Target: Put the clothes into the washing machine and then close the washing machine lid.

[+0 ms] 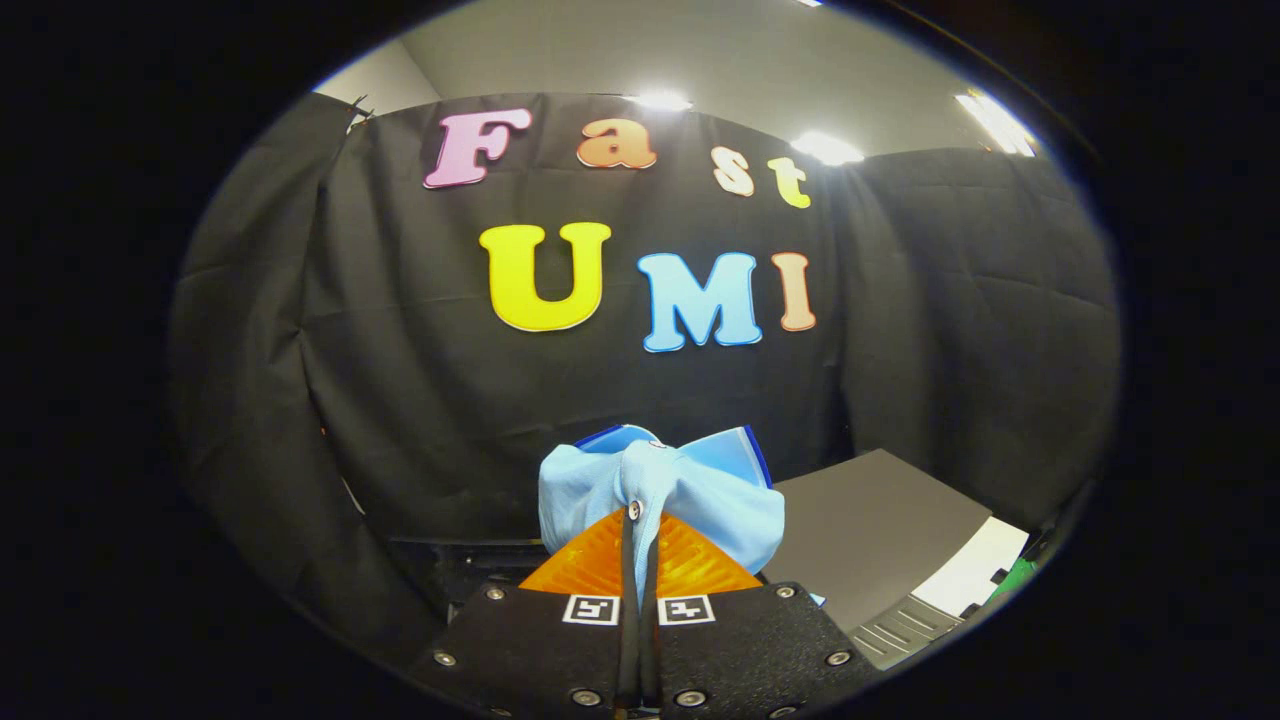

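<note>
**One garment clamped and aloft, washer off to the right**

One light-blue garment (660,500) bunches at the tips of the gripper (640,560), its orange fingers (590,565) pressed together on a fold of the cloth, so the piece rides just ahead of them and spills to either side, with a dark blue trim showing at its top edge. It hangs in the air, clear of any surface. Beyond and below it, to the right of the fingers, lies the washing machine (880,525): a flat grey top panel with a ribbed grey strip and a white part at its near corner. Whether that panel is the lid or the body I cannot tell. By my judgement the load must travel rightward and down from here. Black cloth (400,380) walls the booth behind.
</note>
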Action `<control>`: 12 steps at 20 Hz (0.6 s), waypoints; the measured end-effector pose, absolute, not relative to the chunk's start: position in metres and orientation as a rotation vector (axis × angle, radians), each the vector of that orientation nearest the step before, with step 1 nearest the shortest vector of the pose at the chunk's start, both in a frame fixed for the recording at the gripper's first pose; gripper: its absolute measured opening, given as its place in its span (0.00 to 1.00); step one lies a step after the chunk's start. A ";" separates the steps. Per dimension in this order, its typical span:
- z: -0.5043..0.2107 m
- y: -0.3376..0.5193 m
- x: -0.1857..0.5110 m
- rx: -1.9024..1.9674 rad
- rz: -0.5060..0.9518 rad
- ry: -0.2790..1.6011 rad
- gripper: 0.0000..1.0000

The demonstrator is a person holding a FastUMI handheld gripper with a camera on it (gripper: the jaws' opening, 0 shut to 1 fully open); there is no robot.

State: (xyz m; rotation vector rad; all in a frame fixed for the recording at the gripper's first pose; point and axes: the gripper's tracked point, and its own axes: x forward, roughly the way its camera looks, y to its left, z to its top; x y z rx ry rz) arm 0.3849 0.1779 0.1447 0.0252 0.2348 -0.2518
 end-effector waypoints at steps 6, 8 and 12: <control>0.124 0.235 0.389 0.035 -0.178 0.253 0.00; 0.111 0.244 0.392 0.043 -0.166 0.265 0.00; 0.068 0.250 0.400 0.024 -0.168 0.320 0.00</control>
